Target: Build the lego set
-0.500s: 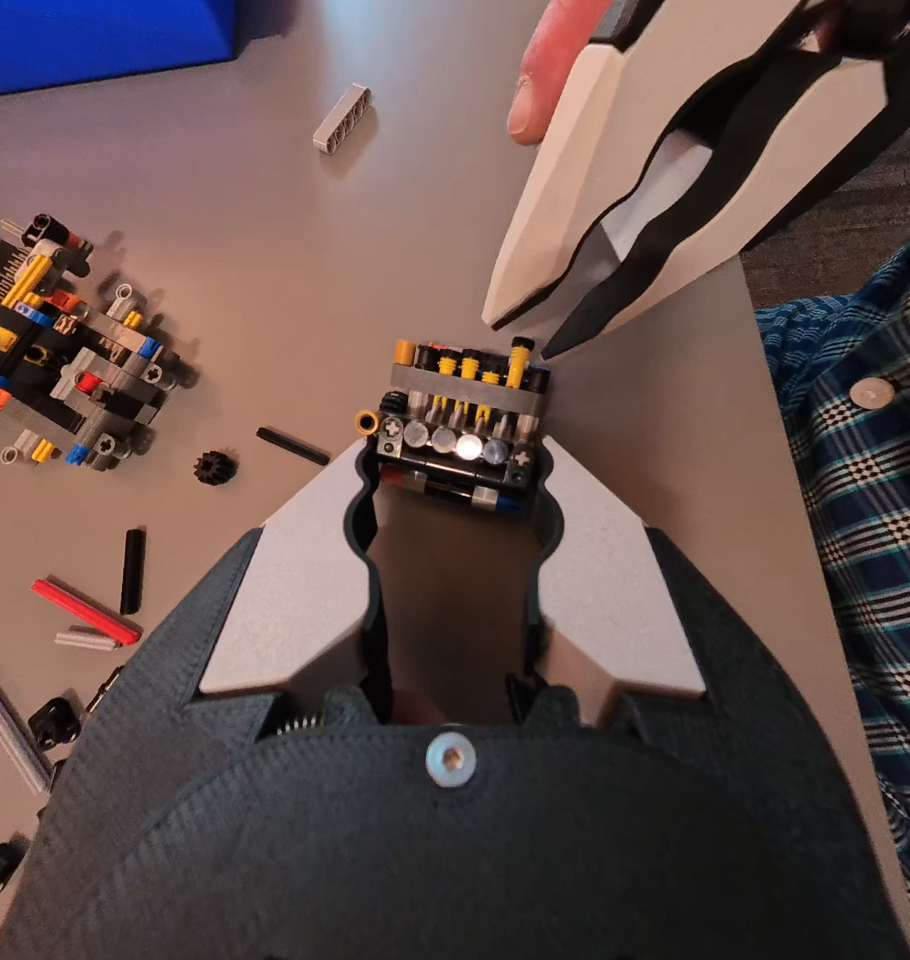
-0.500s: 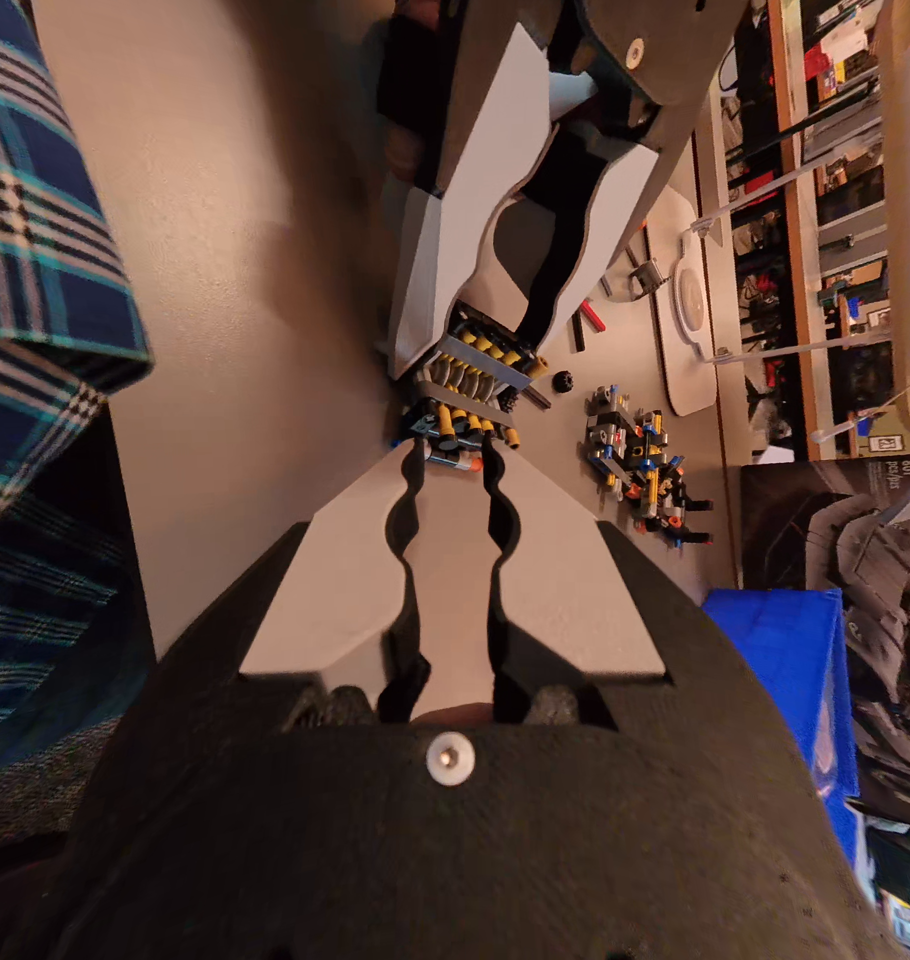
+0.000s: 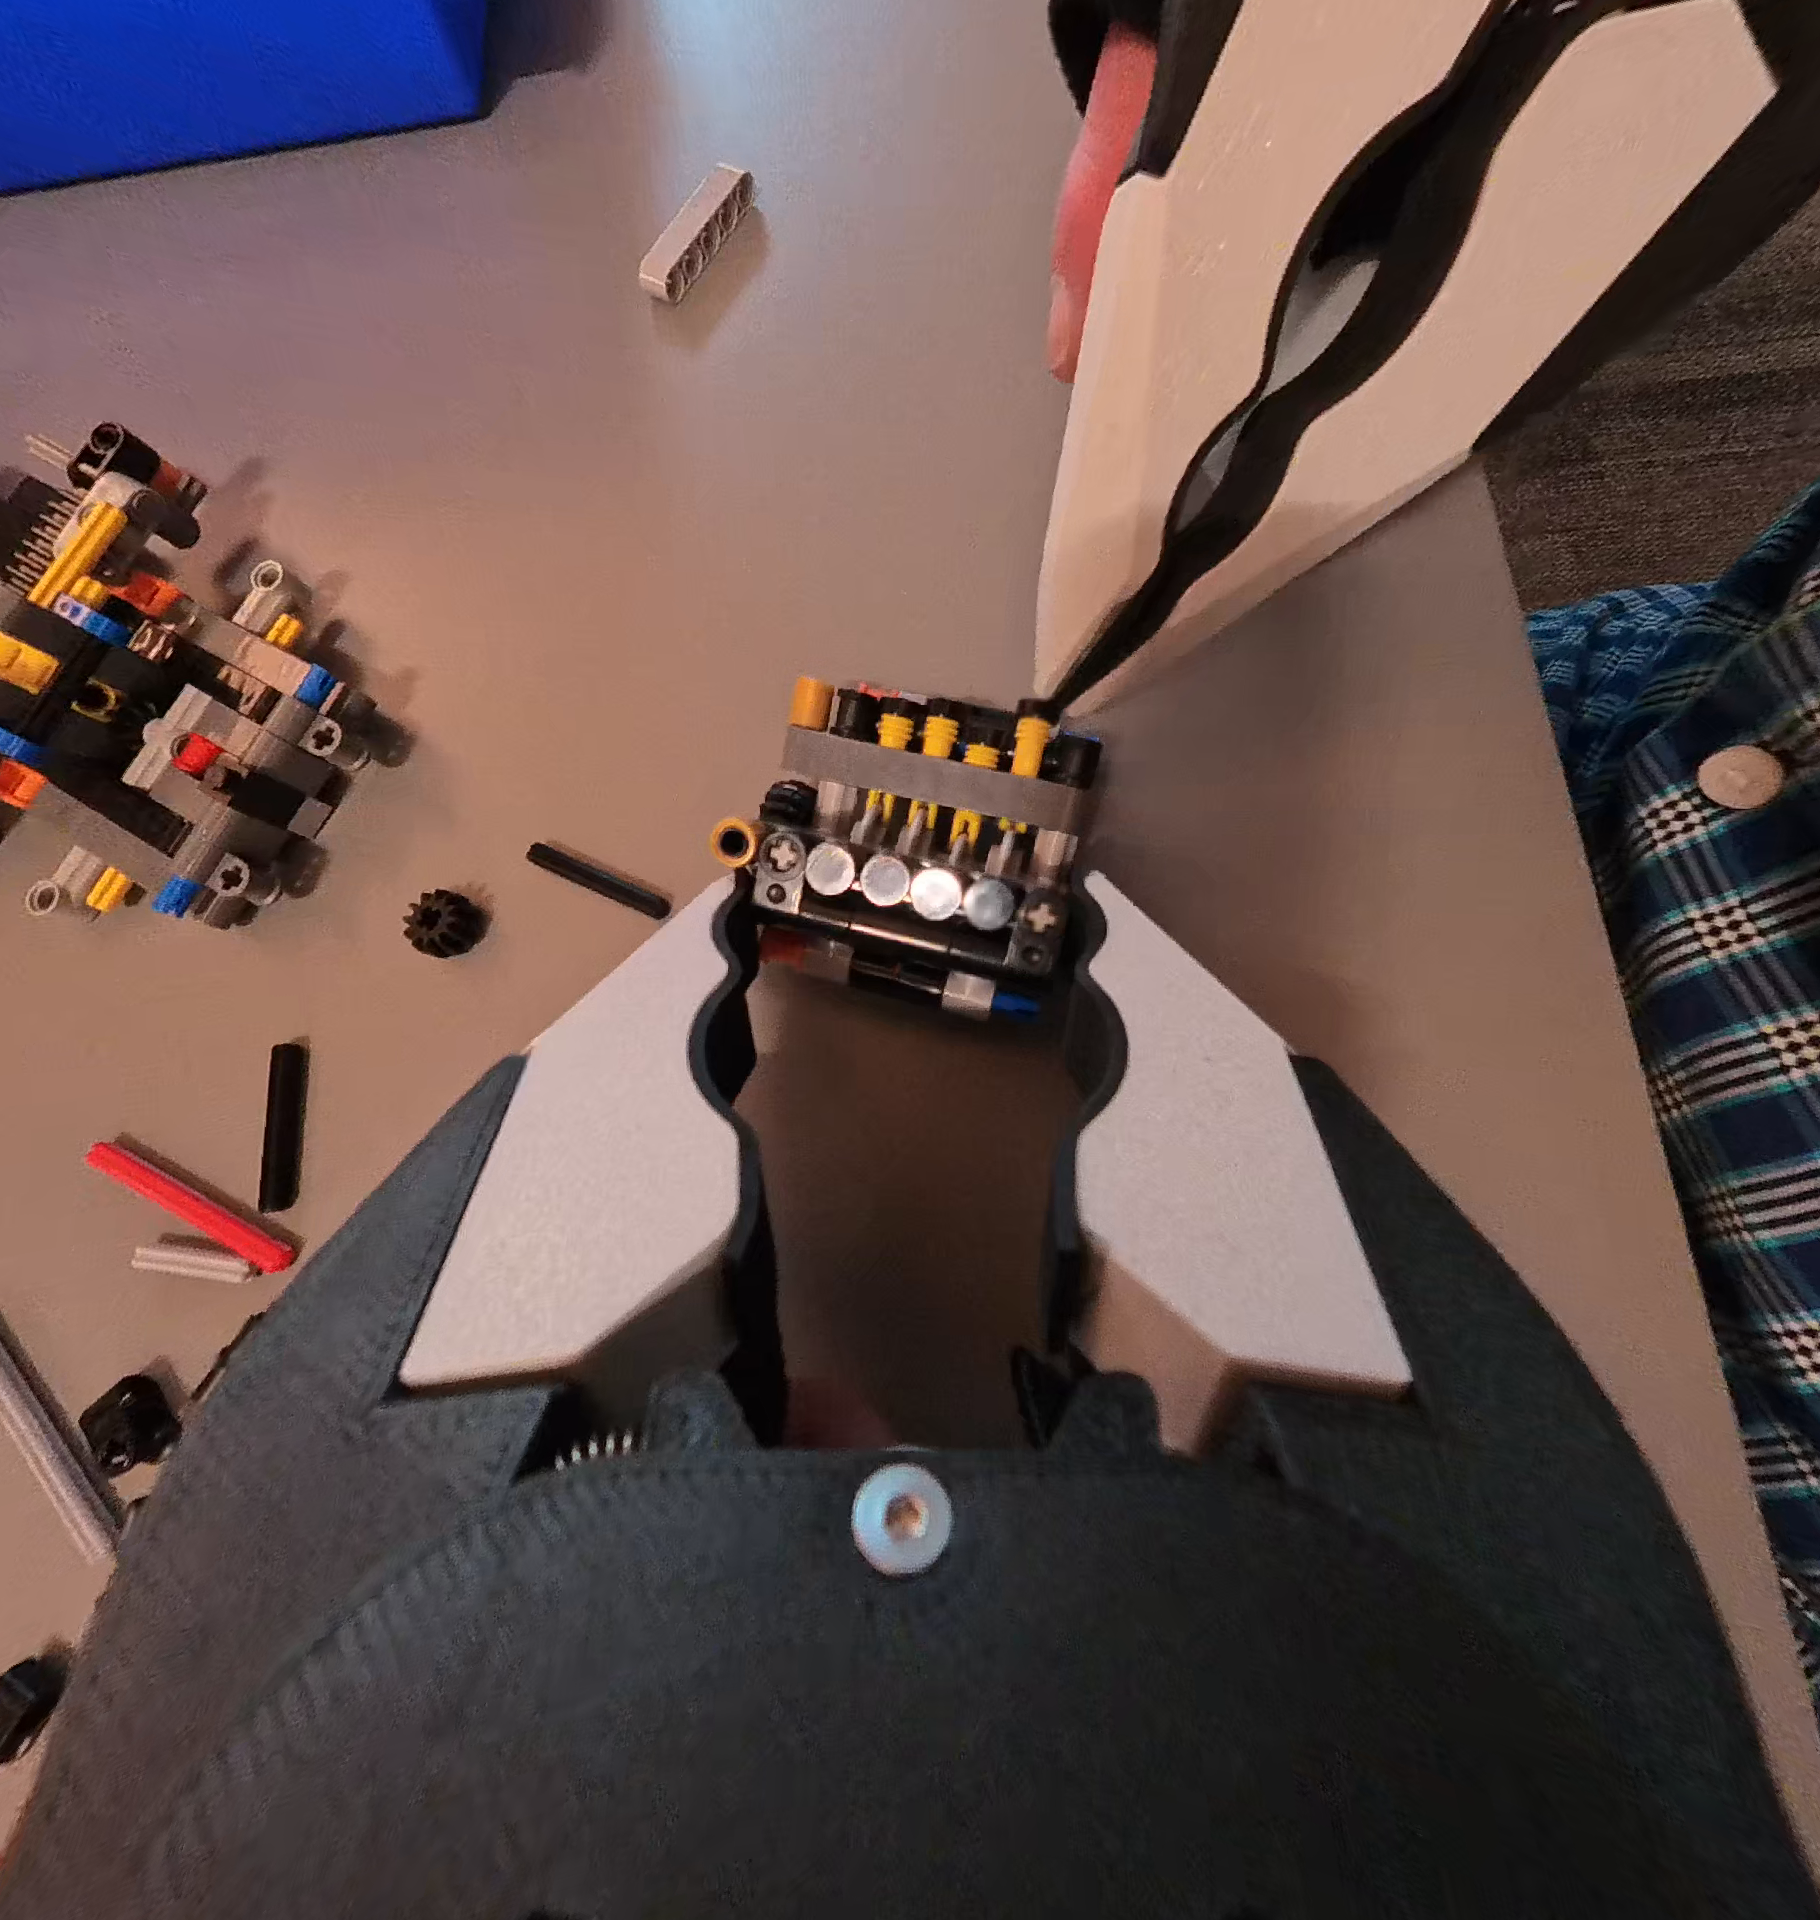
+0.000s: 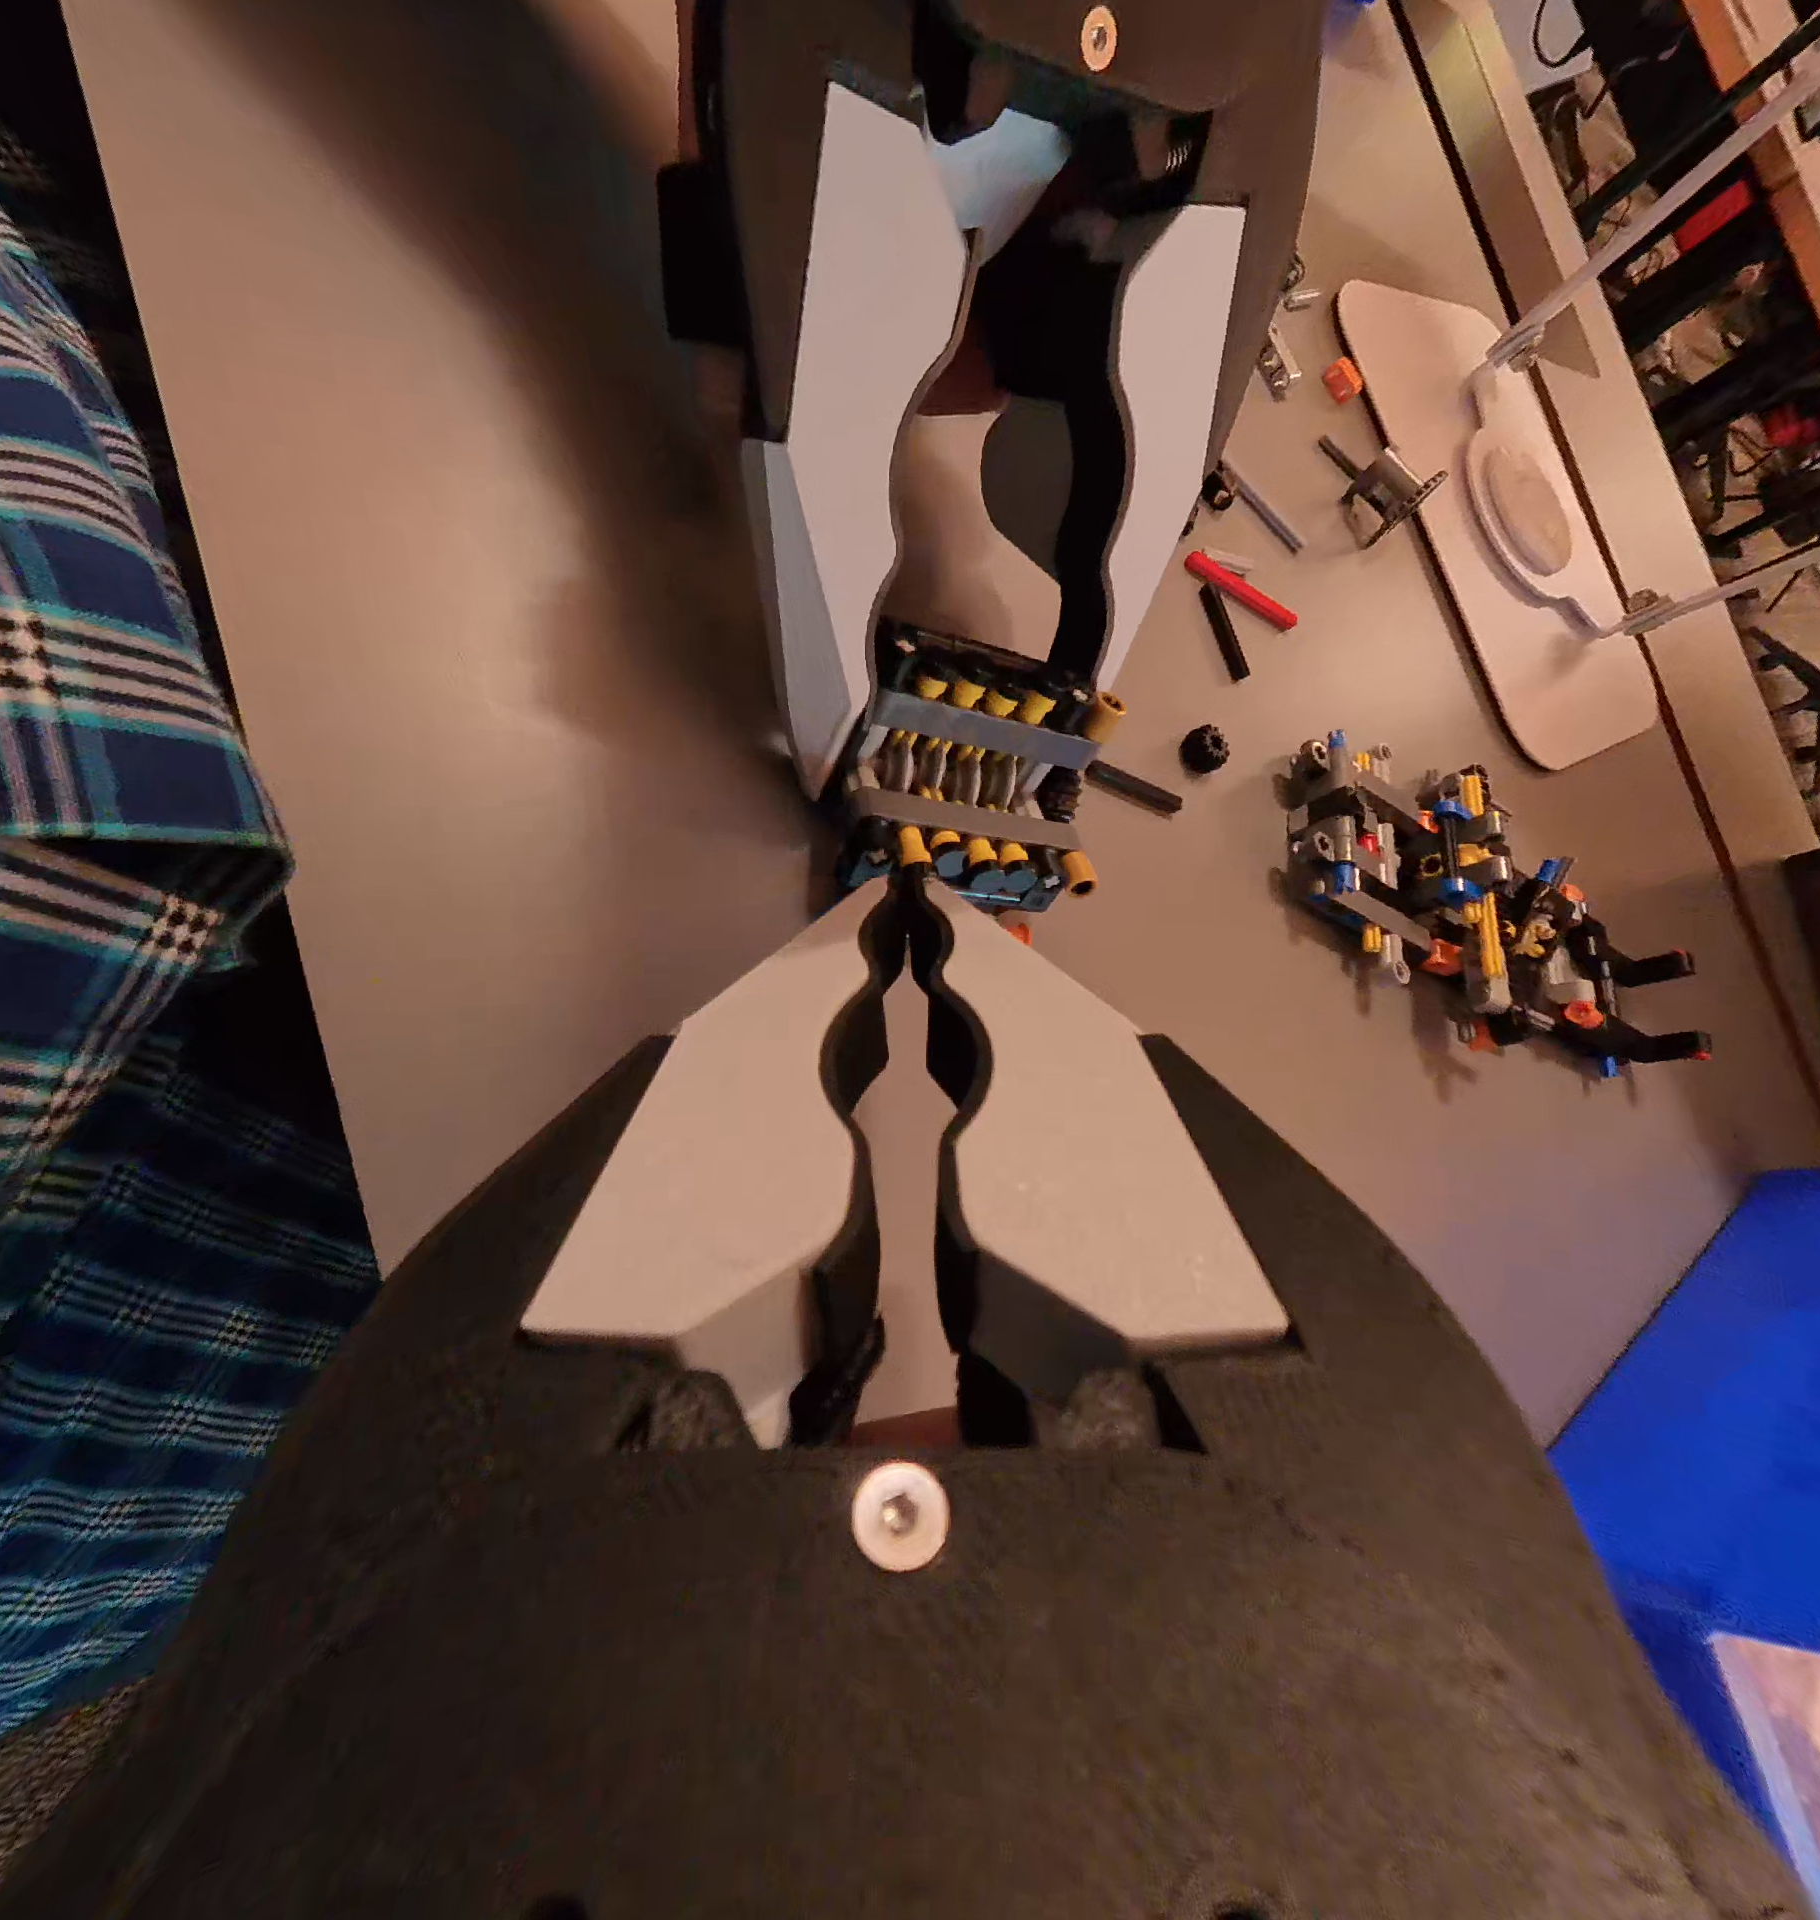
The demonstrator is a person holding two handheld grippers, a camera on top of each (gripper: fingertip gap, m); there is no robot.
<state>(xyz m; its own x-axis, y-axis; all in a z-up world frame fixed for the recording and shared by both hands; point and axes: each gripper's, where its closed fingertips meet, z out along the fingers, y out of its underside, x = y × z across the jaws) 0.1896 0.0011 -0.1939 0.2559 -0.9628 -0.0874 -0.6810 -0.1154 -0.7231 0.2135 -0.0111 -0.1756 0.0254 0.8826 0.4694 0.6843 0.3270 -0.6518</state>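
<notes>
Left gripper: pale matte fingers with wavy black pads on a ribbed black printed body; spread wide and clamped on both ends of the engine block.
Engine block: small boxy Lego assembly near the table's right edge; grey beams, yellow pins, black frame, a row of four shiny round silver caps.
Right gripper: same build; fingers pressed nearly together, tips pinching a yellow pin at the block's corner.
Table: smooth, matte grey-brown.
Larger assembly: multicoloured, knobbly, well to the left.
Loose parts: black gear, black axle, red axle, grey holed beam.
Change from half a second ago: the right gripper has narrowed from a clear gap and its tips have reached the pin; the left grip holds unchanged.
</notes>
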